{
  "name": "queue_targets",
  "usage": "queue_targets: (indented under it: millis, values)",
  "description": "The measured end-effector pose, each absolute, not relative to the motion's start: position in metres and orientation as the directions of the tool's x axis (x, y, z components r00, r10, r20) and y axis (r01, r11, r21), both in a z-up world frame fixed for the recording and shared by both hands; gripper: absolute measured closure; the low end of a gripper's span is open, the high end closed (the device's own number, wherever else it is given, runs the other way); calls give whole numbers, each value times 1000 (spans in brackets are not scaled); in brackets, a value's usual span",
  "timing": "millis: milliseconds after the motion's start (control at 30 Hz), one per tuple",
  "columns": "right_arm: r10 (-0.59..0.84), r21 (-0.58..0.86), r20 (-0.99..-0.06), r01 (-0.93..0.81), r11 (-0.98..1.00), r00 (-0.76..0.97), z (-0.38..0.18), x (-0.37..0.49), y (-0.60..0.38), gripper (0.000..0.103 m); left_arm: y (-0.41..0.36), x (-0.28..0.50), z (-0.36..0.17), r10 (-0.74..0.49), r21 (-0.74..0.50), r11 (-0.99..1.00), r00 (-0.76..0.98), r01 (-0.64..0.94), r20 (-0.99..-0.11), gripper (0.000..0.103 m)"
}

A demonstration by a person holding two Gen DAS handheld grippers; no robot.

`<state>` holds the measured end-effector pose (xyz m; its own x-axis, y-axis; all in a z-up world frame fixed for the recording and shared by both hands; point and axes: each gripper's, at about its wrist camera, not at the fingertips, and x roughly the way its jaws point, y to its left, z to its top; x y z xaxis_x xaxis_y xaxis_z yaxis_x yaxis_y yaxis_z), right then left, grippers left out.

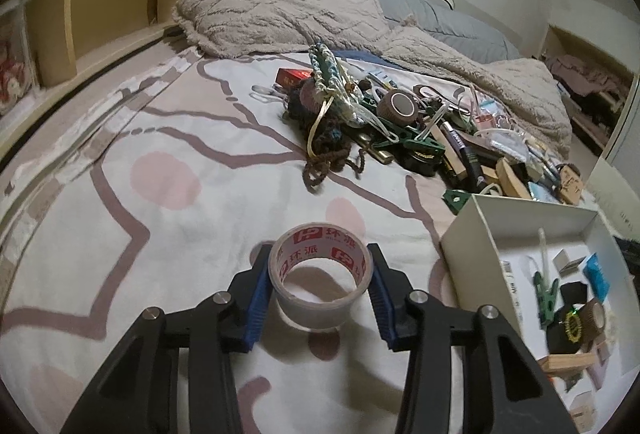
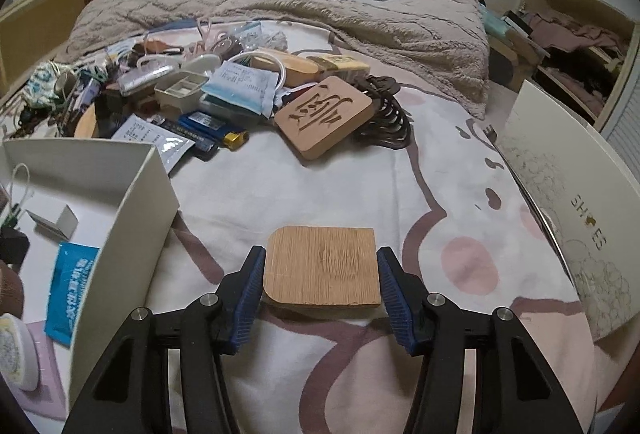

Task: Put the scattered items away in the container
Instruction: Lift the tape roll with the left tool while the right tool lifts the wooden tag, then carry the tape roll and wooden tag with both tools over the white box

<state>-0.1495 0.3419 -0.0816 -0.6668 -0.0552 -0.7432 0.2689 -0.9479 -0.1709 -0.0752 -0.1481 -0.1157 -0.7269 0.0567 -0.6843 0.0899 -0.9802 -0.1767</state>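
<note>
Most of the clutter is still heaped on the bed (image 1: 168, 137), so the tidying looks well short of half done. Only a handful of small things lie in the box (image 1: 472, 234) so far. Each gripper is clamped on a piece beside it: right gripper (image 2: 320, 286) on a wood block (image 2: 324, 270), left gripper (image 1: 320, 282) on a tape roll (image 1: 320, 274).
</note>
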Motion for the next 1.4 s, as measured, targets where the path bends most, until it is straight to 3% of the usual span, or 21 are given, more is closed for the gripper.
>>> queue_targets:
  millis: [533, 867, 1133, 1400]
  values:
    - [-159, -14, -744, 253, -967, -649, -63, -113, 346, 47, -120, -44, -96, 119, -242, -969, -750, 55, -650, 59]
    - [-264, -30, -702, 398, -917, -662, -24, -79, 302, 47, -108, -23, -68, 177, -298, -955, -797, 4, -578, 59]
    - [-311, -36, -781, 537, -843, -542, -28, -57, 264, 47, -74, -16, -44, 257, -268, -955, -794, -123, -550, 59]
    - [-289, -54, -881, 687, -725, -375, -40, -34, 235, 47, -30, -11, -44, 340, -222, -940, -725, -258, -599, 59]
